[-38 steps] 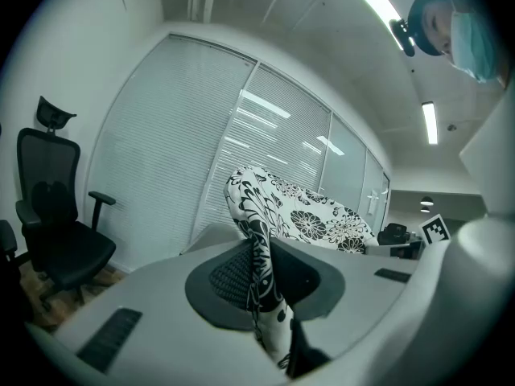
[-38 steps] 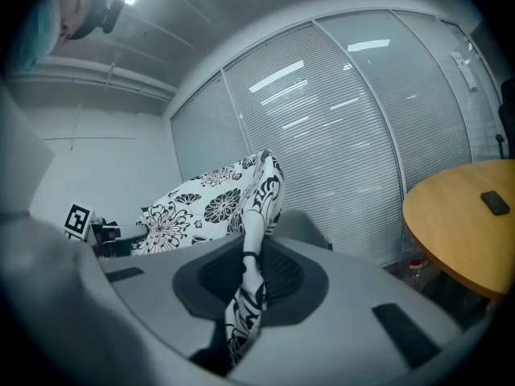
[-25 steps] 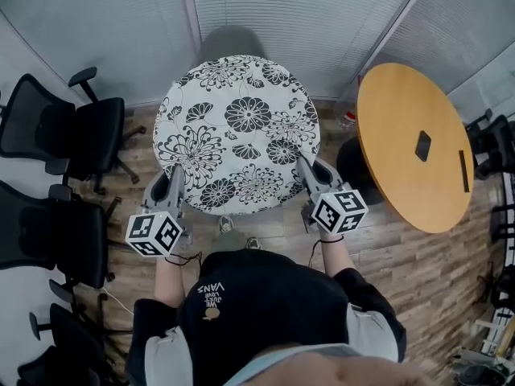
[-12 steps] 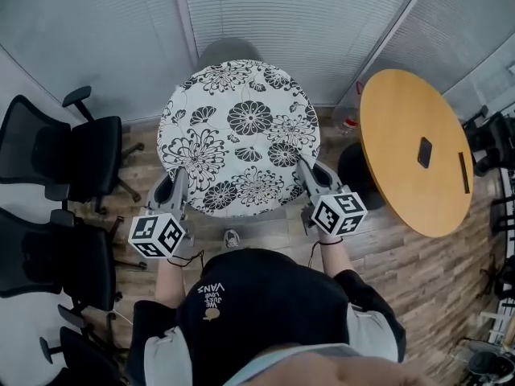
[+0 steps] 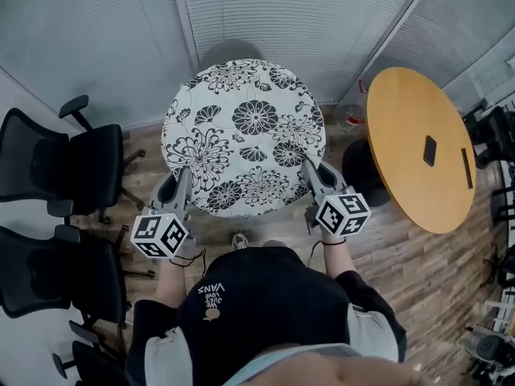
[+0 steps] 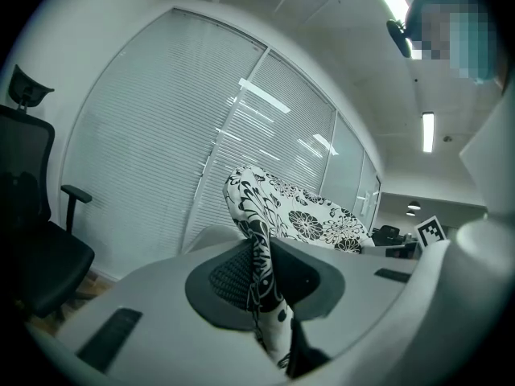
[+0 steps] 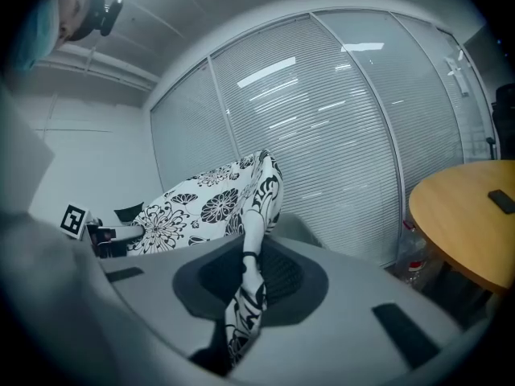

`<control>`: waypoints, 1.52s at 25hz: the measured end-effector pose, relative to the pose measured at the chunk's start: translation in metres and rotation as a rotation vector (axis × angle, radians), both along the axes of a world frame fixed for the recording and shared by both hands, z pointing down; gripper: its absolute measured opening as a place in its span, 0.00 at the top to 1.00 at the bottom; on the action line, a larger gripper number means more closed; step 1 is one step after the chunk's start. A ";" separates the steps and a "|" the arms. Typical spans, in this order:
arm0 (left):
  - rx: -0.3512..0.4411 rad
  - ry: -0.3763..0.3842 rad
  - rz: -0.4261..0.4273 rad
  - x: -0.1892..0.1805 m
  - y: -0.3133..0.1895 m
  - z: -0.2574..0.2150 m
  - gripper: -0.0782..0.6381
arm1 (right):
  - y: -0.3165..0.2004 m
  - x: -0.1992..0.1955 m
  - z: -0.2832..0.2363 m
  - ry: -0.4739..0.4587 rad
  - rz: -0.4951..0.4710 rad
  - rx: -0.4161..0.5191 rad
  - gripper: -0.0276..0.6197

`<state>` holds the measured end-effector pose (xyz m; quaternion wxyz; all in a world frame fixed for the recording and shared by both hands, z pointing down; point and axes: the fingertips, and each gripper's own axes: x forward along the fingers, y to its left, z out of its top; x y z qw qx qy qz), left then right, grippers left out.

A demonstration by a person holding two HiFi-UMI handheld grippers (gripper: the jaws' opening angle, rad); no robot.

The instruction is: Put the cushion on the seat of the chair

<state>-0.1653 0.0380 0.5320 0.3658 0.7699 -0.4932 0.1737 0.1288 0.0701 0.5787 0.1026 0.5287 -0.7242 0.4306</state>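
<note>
A round white cushion [image 5: 241,135] with black flower print is held out flat in front of the person. My left gripper [image 5: 180,185] is shut on its near-left edge, and my right gripper [image 5: 309,172] is shut on its near-right edge. In the left gripper view the cushion [image 6: 278,219] edge is pinched between the jaws; in the right gripper view the cushion [image 7: 213,203] is pinched the same way. Behind and under the cushion a grey chair [image 5: 229,51] shows its rounded back by the blinds; its seat is hidden by the cushion.
A round wooden table [image 5: 418,155] stands at the right with a small dark object [image 5: 430,149] on it. Black office chairs [image 5: 68,163] line the left wall. Window blinds [image 5: 265,14] close off the far side. The floor is wood plank.
The cushion and both grippers kept their grip and shifted only slightly; the view has drifted a little, with the cushion sitting a bit further from the person.
</note>
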 end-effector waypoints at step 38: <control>0.018 0.035 0.001 -0.001 0.001 0.004 0.81 | 0.001 -0.008 -0.011 0.024 -0.017 0.025 0.89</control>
